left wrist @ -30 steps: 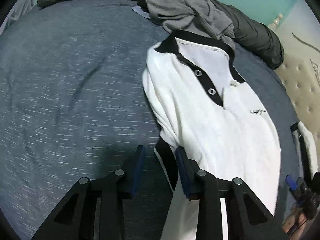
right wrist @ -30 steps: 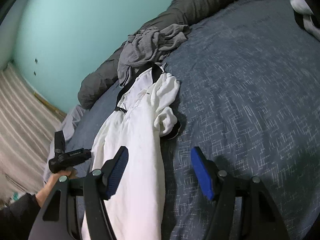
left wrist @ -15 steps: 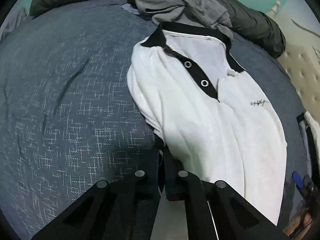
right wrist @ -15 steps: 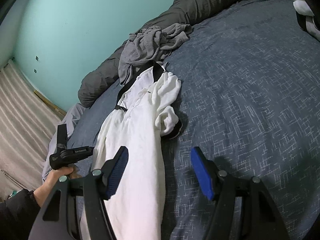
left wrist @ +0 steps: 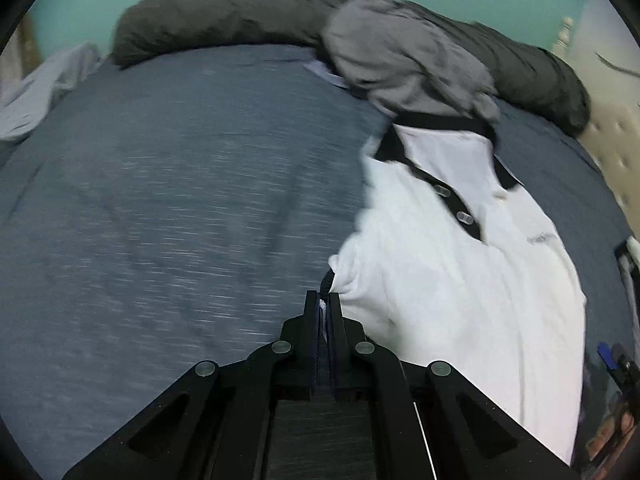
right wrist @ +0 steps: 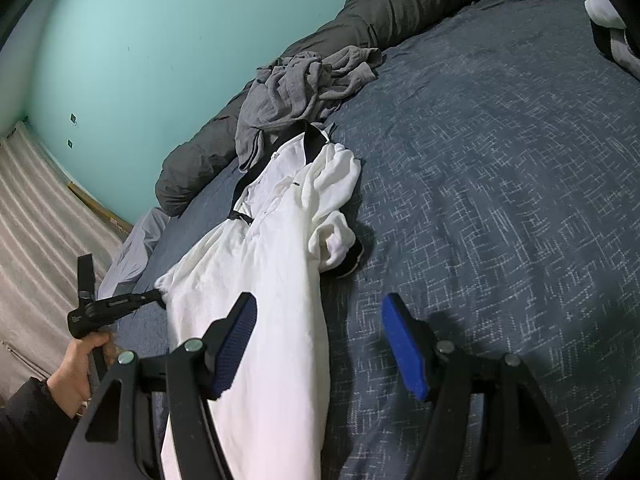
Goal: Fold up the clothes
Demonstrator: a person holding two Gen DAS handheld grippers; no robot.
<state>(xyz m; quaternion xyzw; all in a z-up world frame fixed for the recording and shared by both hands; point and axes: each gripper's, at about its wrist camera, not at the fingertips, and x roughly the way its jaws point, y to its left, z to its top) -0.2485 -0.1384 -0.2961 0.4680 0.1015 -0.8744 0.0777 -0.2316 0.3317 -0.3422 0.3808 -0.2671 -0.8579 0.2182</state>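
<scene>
A white polo shirt (left wrist: 460,272) with a black collar is spread on the blue-grey bedspread (left wrist: 180,220), and every place below is given relative to that shirt. At its left edge, seen from the left wrist, the left gripper (left wrist: 324,308) is found with its jaws pressed together on the shirt's left sleeve, a sliver of white and black cloth being pinched between the fingers. In the right wrist view the same gripper (right wrist: 154,298) is seen at the shirt's left side, held by a hand (right wrist: 78,372) in a dark sleeve. The right gripper (right wrist: 318,344) is held over the lower part of the shirt with its jaws wide apart and nothing between them: its left blue pad (right wrist: 234,344) is over the white cloth, while its right pad (right wrist: 402,354) is over bare bedspread just right of the shirt's edge. One white shirt is counted, with two buttons visible on its black placket; one crumpled grey garment (right wrist: 296,92) touches the collar end, and one long dark duvet roll (left wrist: 280,12) lies beyond it. A second white-and-black garment (right wrist: 608,28) lies well apart to the far right. The shirt's long axis runs from the grippers away toward the turquoise wall (right wrist: 152,40), collar end pointing toward the grey garment, hem end toward the cameras.
</scene>
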